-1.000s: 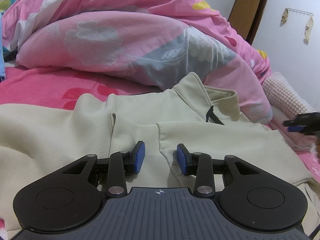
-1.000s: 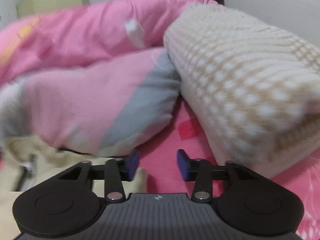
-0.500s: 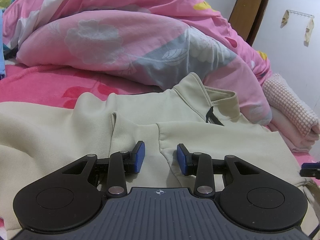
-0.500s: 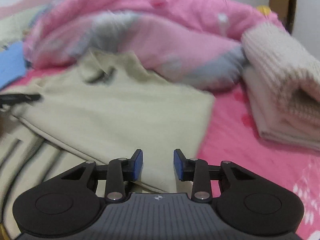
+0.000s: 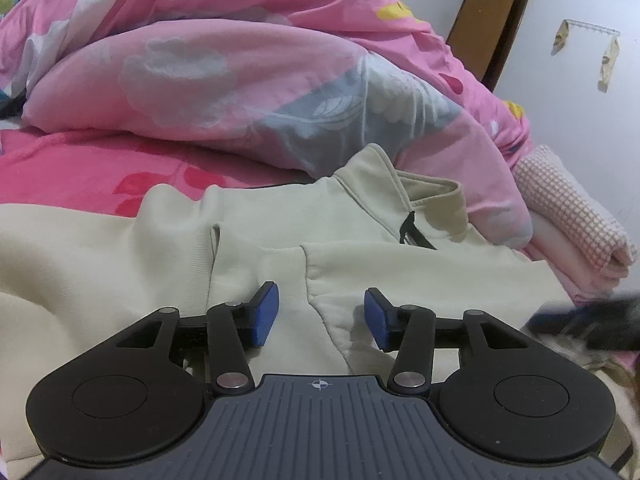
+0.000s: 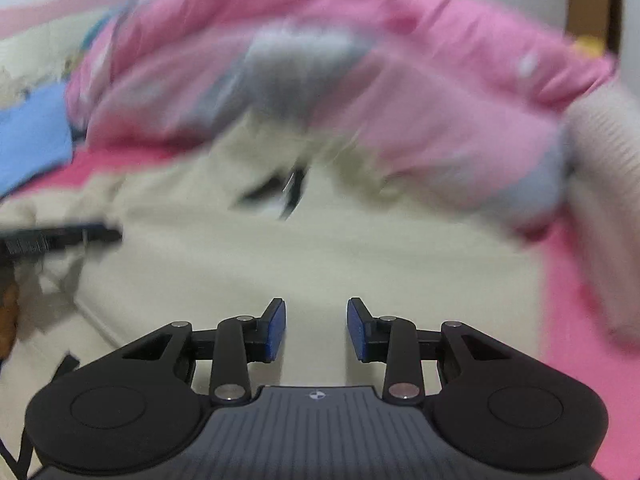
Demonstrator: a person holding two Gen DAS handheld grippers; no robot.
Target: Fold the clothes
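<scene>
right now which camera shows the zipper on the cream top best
The left wrist view: the zipper sits sharp below the collar of the cream top. In the right wrist view the zipper is only a dark streak, smeared by motion blur.

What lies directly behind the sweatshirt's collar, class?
Behind the collar a pink quilt is heaped, overlapping the sweatshirt's far edge. The bed beneath the quilt is hidden.

left gripper (image 5: 320,316) angled down, jaws opening, pads apart with nothing clamped, right gripper (image 6: 316,330) angled down more steeply, jaws parted, nothing gripped
</scene>
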